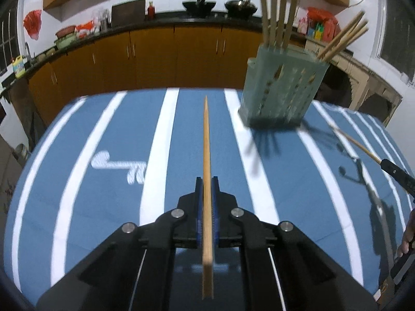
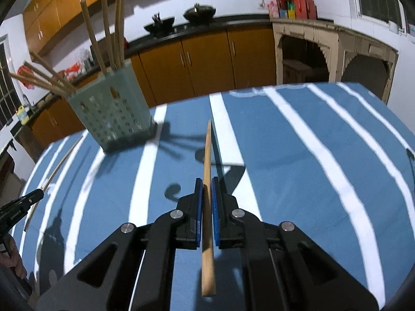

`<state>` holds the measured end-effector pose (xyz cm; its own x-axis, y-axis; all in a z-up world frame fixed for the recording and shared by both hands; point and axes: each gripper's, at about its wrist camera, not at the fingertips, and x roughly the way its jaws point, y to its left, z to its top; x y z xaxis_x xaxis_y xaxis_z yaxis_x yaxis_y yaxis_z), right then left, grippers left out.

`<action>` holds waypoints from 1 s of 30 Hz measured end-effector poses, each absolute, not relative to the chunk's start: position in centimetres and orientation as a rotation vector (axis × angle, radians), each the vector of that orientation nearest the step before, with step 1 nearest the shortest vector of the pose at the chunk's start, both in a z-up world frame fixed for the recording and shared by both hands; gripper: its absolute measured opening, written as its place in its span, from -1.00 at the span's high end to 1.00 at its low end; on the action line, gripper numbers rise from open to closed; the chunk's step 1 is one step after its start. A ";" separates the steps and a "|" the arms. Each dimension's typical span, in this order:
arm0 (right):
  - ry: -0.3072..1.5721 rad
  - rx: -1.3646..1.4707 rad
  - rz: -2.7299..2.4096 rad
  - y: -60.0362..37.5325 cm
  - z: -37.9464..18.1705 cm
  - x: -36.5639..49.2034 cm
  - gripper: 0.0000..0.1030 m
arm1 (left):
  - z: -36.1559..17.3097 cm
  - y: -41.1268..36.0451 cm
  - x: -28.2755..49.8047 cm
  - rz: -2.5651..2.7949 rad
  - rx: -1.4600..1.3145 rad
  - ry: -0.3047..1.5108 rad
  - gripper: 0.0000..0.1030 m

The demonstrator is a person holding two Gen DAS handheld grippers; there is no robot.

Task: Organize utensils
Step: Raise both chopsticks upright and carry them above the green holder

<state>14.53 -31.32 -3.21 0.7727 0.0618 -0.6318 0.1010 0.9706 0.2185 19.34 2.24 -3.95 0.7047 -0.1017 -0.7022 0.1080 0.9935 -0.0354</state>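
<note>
1. Left wrist view: the left gripper (image 1: 207, 181) has its jaws closed on a slim, pale wooden chopstick (image 1: 206, 140) above the striped table (image 1: 103, 134); the green perforated holder (image 1: 280, 90) is ahead to the right.
2. Right wrist view: the right gripper (image 2: 206, 181) has its jaws clamped on another tapered chopstick (image 2: 207, 155); the holder is ahead to the left.

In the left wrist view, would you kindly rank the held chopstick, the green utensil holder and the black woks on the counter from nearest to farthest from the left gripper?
1. The held chopstick, clamped in the left gripper, pointing straight ahead.
2. The green utensil holder, on the striped table, ahead and to the right.
3. The black woks, on the back counter beyond the table.
</note>
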 end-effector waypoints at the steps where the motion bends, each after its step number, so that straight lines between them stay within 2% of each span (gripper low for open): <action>1: 0.675 0.247 -0.021 -31.4 -2.8 14.5 0.85 | -3.5 2.3 19.2 -0.120 0.005 0.768 0.86; 15: 0.498 0.268 0.002 -32.3 2.7 13.6 0.85 | 3.0 2.8 17.5 -0.176 -0.056 0.566 0.86; 30: 0.441 0.258 0.043 -31.6 5.2 14.2 0.85 | 5.1 2.0 17.9 -0.204 -0.064 0.518 0.86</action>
